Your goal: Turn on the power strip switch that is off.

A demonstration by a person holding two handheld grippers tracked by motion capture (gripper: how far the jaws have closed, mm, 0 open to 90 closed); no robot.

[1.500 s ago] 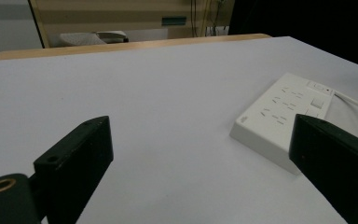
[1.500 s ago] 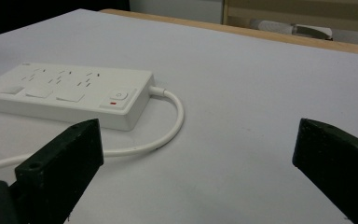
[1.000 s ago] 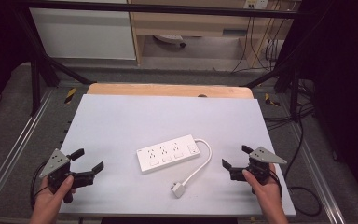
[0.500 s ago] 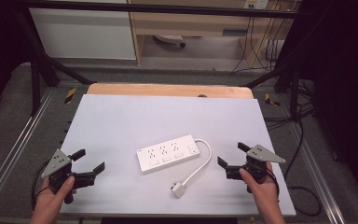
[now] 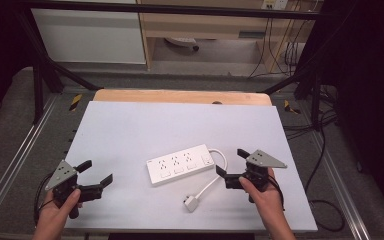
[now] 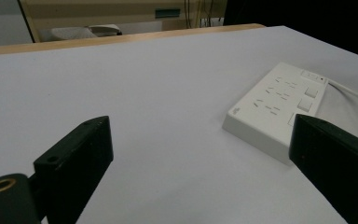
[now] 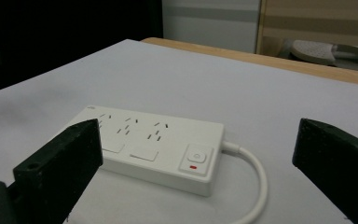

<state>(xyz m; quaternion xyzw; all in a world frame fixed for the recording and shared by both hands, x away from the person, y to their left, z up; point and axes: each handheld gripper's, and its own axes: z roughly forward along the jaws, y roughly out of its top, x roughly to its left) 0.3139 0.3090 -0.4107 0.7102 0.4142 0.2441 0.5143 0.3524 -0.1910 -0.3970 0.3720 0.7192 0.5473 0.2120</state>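
White power strip [image 5: 181, 164] lies mid-table [image 5: 130, 125], cord [image 5: 211, 182] looping to plug [image 5: 191, 203] | left gripper [image 5: 96, 176] jaws wide, well left | right gripper [image 5: 231, 167] jaws wide, just right of strip

The high view looks forward and down on the whole table [image 5: 130, 125]. Each gripper view sits low near the table's front corners, both facing the power strip [image 6: 279, 107] between them.
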